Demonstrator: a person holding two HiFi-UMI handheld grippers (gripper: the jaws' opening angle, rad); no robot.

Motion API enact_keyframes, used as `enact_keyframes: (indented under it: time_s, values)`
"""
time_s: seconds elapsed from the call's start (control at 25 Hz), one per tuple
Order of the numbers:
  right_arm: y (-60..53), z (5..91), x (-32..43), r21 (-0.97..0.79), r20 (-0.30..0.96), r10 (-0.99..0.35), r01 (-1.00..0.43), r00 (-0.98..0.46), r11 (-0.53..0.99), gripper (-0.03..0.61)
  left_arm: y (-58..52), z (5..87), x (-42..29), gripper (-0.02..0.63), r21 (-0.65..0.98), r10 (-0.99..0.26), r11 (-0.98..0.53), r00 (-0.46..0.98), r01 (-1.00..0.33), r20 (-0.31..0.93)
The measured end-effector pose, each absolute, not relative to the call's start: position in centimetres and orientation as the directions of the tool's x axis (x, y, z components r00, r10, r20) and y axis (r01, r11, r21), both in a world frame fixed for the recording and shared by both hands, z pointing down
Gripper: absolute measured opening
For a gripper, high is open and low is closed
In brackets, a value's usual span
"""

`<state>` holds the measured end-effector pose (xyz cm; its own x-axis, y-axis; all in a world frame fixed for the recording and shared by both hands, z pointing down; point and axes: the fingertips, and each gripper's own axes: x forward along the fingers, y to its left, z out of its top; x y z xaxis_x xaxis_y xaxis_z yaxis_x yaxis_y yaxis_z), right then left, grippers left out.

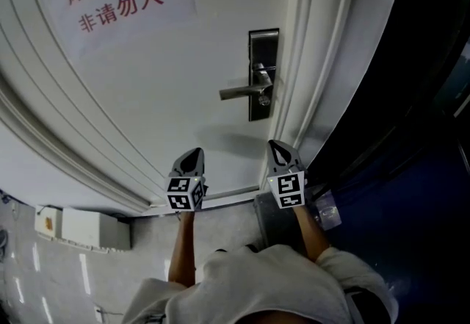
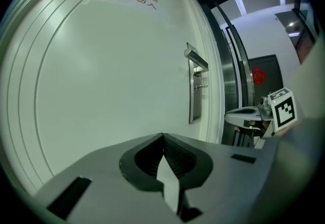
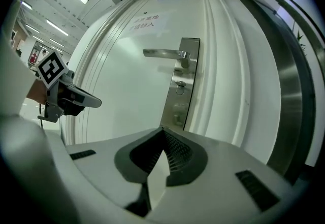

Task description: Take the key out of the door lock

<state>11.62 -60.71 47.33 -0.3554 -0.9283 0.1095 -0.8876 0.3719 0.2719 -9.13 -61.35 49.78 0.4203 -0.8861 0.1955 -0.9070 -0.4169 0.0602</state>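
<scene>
While both tools hang low and well short of the door [image 1: 147, 87], nothing is being touched. The left hand-held gripper [image 1: 194, 155] has its jaws together with nothing between them, and the right hand-held gripper [image 1: 278, 148] is likewise closed and empty.

The key [image 1: 264, 100] sits in the cylinder of the steel lock plate [image 1: 263, 47], just under the lever handle [image 1: 241, 92] near the door's right edge. Only its small head sticks out from the plate. It is too small here to tell which way its flat faces lie.

The key is probably a light, rigid piece of metal that will neither bend nor crush, though its smooth faces could slip between the pads. The sensible place to grip is the protruding head, with the pads flat on its two broad sides and close to the plate, clear of the lever above. The right hand-held gripper looks straight at the plate and is the better placed of the two; its jaws would have to part first. If the key is not in its release position, it may resist, so a straight pull along the shaft seems safer than a sideways tug.
</scene>
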Motion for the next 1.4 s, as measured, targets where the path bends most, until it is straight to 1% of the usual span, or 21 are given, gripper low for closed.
enact_keyframes:
  time_s: [0.36, 0.56, 1.04, 1.24, 1.4]
  values:
    - [-61.5, 47.5, 10.5, 0.306, 0.129, -0.945, -0.894, -0.301, 0.327, 0.023, -62.9, 49.4, -11.3, 0.018, 0.044, -0.868, -0.457, 0.457, -0.888, 0.196]
    - [-61.4, 47.2, 10.1, 0.358, 0.127, -0.956, -0.887, -0.264, 0.292, 0.023, -62.7, 49.6, -12.0, 0.018, 0.052, -0.859, -0.473, 0.474, -0.879, 0.194]
    - [-63.4, 41.1, 10.6, 0.525, 0.046, -0.974, -0.824, -0.22, 0.211, 0.023, -61.2, 48.9, -11.8, 0.018, 0.073, -0.849, -0.497, 0.502, -0.865, 0.166]
    - [-64.3, 39.8, 10.5, 0.684, 0.066, -0.977, -0.704, -0.202, 0.192, 0.025, -60.7, 48.9, -11.6, 0.018, 0.077, -0.848, -0.499, 0.504, -0.863, 0.164]
    - [-65.0, 39.8, 10.4, 0.848, 0.066, -0.985, -0.512, -0.159, 0.14, 0.025, -60.4, 49.3, -11.5, 0.018, 0.085, -0.847, -0.497, 0.505, -0.863, 0.168]
